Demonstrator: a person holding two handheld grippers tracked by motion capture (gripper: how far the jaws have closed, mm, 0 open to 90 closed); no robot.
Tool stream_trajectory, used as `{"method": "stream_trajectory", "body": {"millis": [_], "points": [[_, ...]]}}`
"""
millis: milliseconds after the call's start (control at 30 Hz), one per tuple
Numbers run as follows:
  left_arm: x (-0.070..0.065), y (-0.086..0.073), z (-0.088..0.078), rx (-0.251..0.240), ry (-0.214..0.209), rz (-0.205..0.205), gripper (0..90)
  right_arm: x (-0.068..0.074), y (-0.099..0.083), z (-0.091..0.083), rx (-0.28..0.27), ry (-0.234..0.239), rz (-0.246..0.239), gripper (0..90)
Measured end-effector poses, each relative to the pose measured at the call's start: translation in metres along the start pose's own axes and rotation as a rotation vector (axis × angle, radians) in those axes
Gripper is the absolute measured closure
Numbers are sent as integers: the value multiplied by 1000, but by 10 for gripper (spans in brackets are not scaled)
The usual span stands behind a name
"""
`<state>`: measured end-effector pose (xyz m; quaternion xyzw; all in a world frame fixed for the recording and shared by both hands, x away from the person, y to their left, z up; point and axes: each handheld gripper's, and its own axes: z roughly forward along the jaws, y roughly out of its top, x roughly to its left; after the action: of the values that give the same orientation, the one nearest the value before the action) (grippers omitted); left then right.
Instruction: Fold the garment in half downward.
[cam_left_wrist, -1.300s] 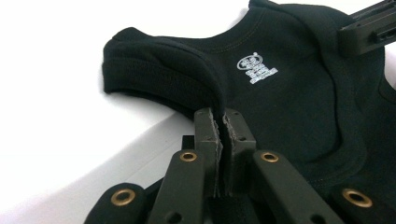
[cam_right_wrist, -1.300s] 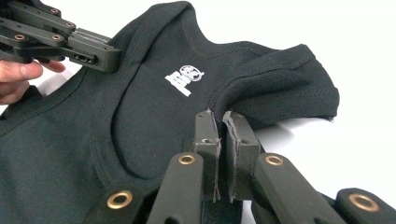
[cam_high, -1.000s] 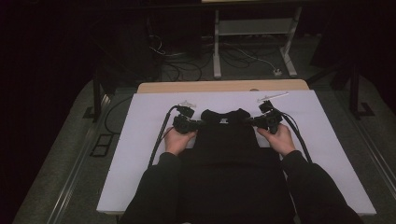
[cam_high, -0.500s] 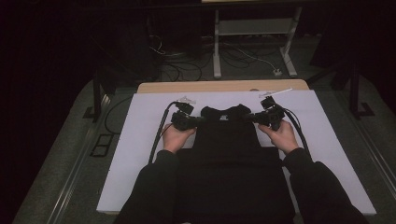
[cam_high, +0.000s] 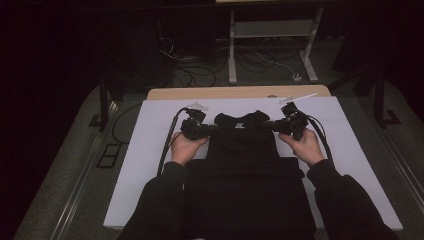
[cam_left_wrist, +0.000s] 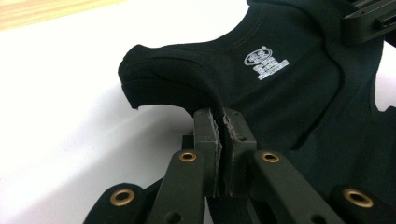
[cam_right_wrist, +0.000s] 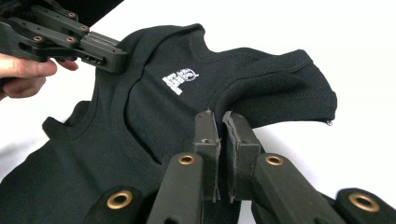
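Observation:
A black sleeveless top (cam_high: 245, 165) lies on the white table cover (cam_high: 150, 150), its neck end toward the far edge. My left gripper (cam_high: 212, 128) is shut on the top's left shoulder strap (cam_left_wrist: 187, 79), the cloth pinched between the pads. My right gripper (cam_high: 272, 126) is shut on the right shoulder strap (cam_right_wrist: 280, 93). Both straps are lifted off the cover. A white printed label (cam_left_wrist: 266, 62) sits inside the neck, also seen as the label (cam_right_wrist: 180, 79) in the right gripper view. The left gripper (cam_right_wrist: 100, 51) and the hand on it appear at the upper left of that view.
The wooden table edge (cam_high: 240, 92) runs along the far side of the cover. Beyond it on the dark floor stand a white metal frame (cam_high: 272, 30) and loose cables (cam_high: 200, 65). A cable (cam_high: 167, 145) trails from each gripper across the cover.
Both grippers have risen a little with the shoulder straps, and the neck end of the top has lifted off the cover.

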<state>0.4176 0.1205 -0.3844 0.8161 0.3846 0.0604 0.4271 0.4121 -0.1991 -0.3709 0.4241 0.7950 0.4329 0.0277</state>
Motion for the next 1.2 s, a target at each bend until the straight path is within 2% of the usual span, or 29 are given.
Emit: {"method": "stream_trajectory", "body": {"millis": [100,333,600,867,1000,1200], "points": [[-2,-1,-3,9,-3,3,847,4,0,-4,-1,13,-6,832],[-14,-3,-11,-2,-2,13,846,14,-2,-13,0,11,-24,831],[-26,-8,-21,8,-10,32,846,21,-11,-22,-5,19,-18,831],[-34,-18,-29,-2,-10,28,847,31,-18,-28,10,23,-36,831],[-39,-23,-33,-1,-14,48,847,37,-21,-31,14,24,-51,831],[-46,-32,-37,-13,-24,48,847,45,-29,-34,23,27,-70,831]]}}
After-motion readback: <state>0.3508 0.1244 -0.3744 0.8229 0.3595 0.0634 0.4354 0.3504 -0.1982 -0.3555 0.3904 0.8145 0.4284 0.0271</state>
